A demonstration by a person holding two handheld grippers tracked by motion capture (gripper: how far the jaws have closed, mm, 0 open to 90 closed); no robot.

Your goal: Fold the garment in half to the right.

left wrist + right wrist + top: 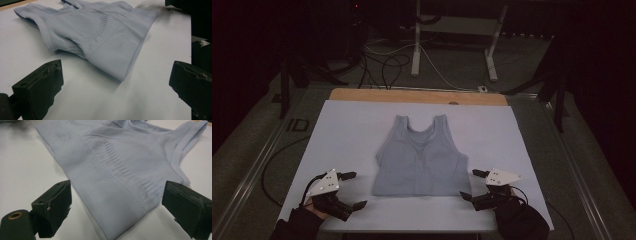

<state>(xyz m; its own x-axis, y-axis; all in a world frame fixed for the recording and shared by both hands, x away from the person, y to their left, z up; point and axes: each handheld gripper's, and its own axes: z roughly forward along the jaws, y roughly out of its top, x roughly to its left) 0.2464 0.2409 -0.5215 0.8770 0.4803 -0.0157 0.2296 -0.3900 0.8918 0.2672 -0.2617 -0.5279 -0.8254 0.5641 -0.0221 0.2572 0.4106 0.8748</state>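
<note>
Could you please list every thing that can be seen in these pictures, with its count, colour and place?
crop top: one, pale grey-blue, lying flat in the middle of the white sheet, straps pointing away from the person.
white sheet: one, white, covering most of the table top.
table: one, light wood, bare strip showing along the far edge.
desk frame: one, white legs, on the floor beyond the table.
cables: several, dark and white, on the floor beyond the table.
left gripper: one, black with a grey plate, near the top's lower left corner, jaws open, holding nothing.
right gripper: one, black with a grey plate, near the top's lower right corner, jaws open, holding nothing.
sleeves: two, dark, at the bottom edge.
</note>
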